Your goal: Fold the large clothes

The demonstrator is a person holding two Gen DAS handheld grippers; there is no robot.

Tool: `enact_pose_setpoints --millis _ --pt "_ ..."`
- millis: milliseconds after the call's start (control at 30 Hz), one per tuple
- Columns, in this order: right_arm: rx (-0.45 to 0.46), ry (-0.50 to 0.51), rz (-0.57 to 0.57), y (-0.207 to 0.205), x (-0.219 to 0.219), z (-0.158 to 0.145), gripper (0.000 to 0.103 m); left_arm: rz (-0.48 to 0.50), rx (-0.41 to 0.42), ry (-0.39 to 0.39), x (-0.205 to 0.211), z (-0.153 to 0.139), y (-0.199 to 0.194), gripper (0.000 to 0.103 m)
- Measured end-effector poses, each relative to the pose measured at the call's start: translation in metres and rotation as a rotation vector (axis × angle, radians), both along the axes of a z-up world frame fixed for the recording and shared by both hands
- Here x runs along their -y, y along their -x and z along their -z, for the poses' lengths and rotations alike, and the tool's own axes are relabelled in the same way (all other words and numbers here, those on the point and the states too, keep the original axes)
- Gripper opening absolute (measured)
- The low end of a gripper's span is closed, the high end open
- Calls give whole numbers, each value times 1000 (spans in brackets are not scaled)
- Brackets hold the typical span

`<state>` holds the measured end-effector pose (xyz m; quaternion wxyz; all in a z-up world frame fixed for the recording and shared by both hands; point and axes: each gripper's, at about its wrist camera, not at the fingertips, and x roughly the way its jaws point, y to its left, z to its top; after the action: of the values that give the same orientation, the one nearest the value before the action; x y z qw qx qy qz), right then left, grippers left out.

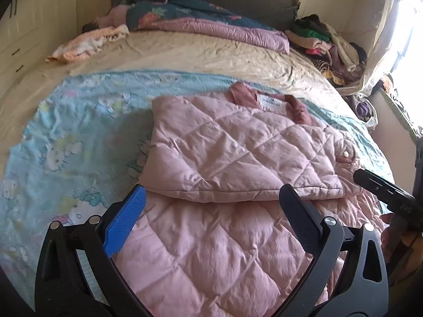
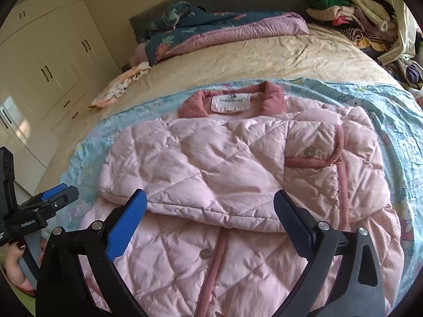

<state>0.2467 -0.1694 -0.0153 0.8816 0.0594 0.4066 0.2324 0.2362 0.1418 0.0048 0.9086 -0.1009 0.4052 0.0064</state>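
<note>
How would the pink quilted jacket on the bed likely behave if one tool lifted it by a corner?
The pink quilted jacket would probably droop, since it already lies folded over itself. Its puffy padding suggests lightness for its bulk. The smooth sheen hints it may slip.

L gripper (image 1: 211,198) & R gripper (image 2: 210,202): jaws wide apart, empty, angled down.

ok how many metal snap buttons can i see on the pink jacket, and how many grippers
snap buttons: 2, one on the folded-over flap, one on the front below
grippers: 2, left gripper, right gripper, over the pink jacket
total: 4
</note>
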Motion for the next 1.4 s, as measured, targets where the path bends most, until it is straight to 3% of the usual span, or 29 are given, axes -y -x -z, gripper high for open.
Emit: enact_pose_setpoints --millis 367,833,1400 --pt "68 -58 59 32 30 -38 99 1 62 9 3 -27 30 94" --pt "130 -145 45 76 48 -75 99 -16 137 9 3 -53 72 94" --pt "174 -141 59 117 71 -88 99 -45 172 14 -6 -58 114 94"
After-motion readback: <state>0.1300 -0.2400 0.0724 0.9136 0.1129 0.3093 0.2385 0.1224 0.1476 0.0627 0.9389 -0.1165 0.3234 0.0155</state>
